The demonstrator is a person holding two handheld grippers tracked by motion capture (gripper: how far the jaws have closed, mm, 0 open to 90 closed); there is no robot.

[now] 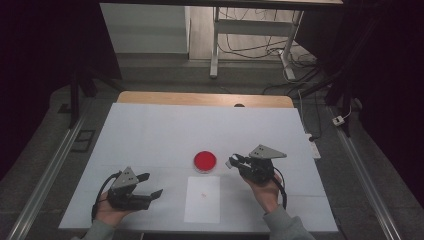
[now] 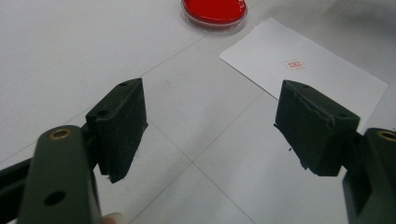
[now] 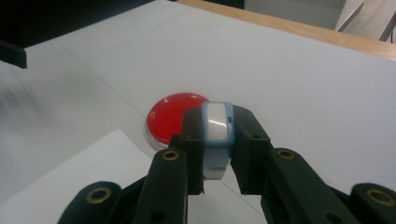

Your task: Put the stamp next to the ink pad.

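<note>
A round red dish [image 1: 205, 161] with a clear rim lies at the table's middle; it is also at the top of the left gripper view [image 2: 215, 10] and behind the right jaws [image 3: 169, 117]. A white sheet of paper [image 1: 202, 198] with a small red mark [image 2: 294, 64] lies just in front of it. My right gripper [image 1: 233, 161] is shut on a small light-blue and white block [image 3: 217, 140], held just right of the dish. At the front left, my left gripper [image 1: 150, 185] stands open and empty over the table, pointing toward the paper.
White sheets cover the tabletop [image 1: 165, 130], with a wooden edge [image 1: 205, 98] at the far side. Beyond it stand a desk frame [image 1: 215, 45] and floor cables [image 1: 300, 70]. Metal rails [image 1: 45, 175] run along both sides.
</note>
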